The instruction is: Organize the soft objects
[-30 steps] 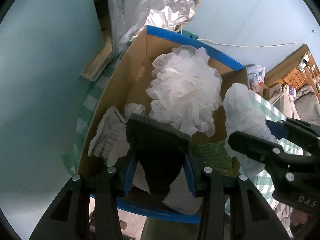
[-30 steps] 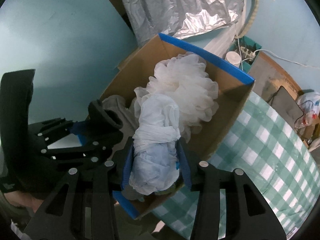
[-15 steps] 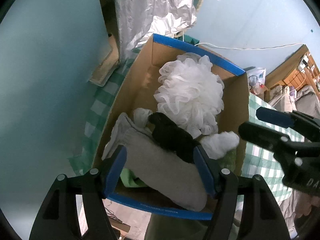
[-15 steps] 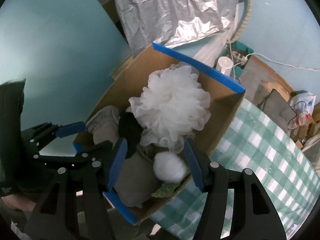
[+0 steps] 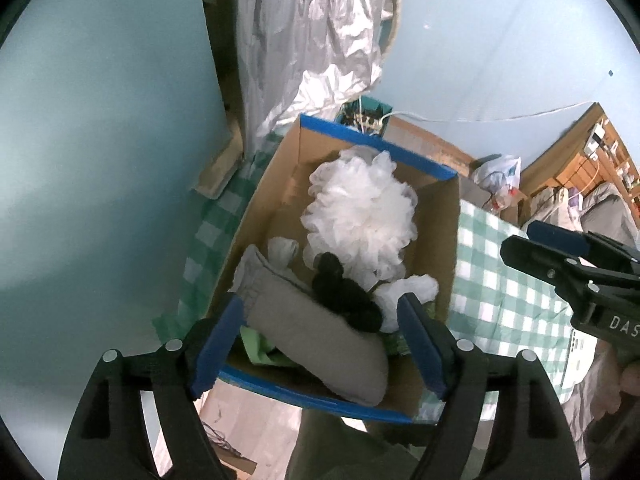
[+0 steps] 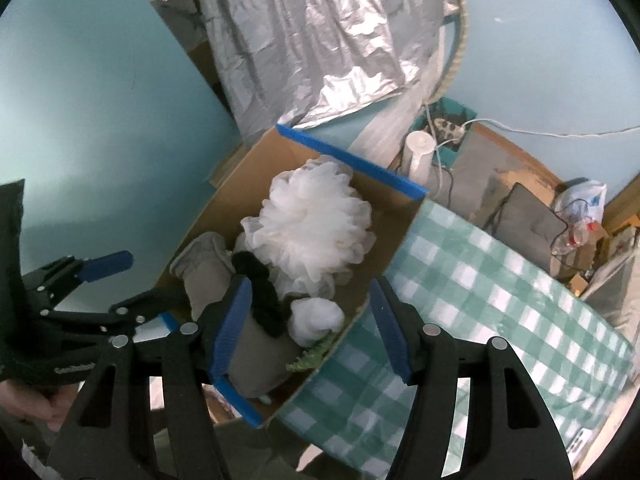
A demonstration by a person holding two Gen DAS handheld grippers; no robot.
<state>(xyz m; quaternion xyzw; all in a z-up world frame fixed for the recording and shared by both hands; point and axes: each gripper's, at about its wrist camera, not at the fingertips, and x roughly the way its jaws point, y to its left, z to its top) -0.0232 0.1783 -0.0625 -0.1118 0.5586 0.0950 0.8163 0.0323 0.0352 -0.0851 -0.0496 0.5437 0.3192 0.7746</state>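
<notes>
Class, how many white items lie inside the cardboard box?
3: the mesh pouf at the far end, a crumpled ball near the right wall, a small wad left. Others may be hidden.

One cardboard box point(image 5: 276, 184) is sitting on one green checked tablecloth point(image 5: 504, 280), holding one white mesh bath pouf point(image 5: 360, 216), one grey sock point(image 5: 308, 328), one black sock point(image 5: 344, 296), one white plastic wad point(image 5: 408, 292) and one green cloth point(image 5: 260, 348). Two grippers are hovering: left gripper point(image 5: 320, 344), right gripper point(image 6: 310, 328).

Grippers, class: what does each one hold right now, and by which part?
Nothing. The left gripper and right gripper are both open and empty above the box.
</notes>
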